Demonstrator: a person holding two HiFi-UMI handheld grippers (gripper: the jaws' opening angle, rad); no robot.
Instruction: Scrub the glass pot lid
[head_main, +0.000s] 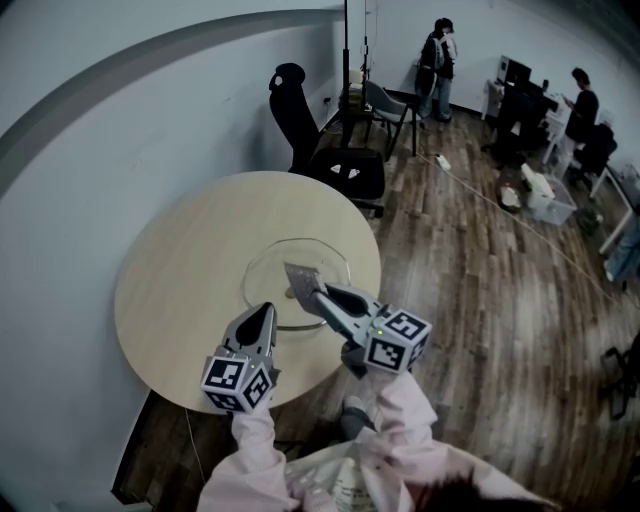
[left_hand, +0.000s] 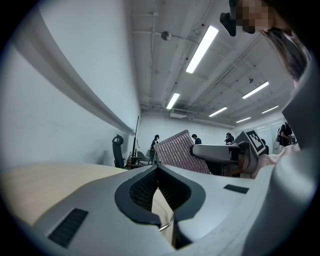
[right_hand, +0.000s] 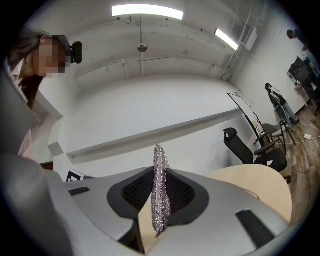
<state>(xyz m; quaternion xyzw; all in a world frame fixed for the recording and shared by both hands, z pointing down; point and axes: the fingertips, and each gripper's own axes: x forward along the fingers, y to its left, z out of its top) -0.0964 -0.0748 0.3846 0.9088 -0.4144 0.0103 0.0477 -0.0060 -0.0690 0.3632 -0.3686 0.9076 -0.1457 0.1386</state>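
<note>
The glass pot lid lies flat on the round wooden table. My right gripper hovers over the lid's near part, shut on a silvery mesh scrubbing cloth. That cloth stands edge-on between the right jaws. My left gripper is shut at the lid's near-left rim, and a bit of metal rim shows in the hollow under its closed tips. Whether it pinches the rim I cannot tell. From the left gripper view the cloth sticks out of the right gripper.
A black office chair stands just beyond the table's far edge. The white wall runs along the left. People stand and sit at the room's far end. Wooden floor with a cable lies to the right.
</note>
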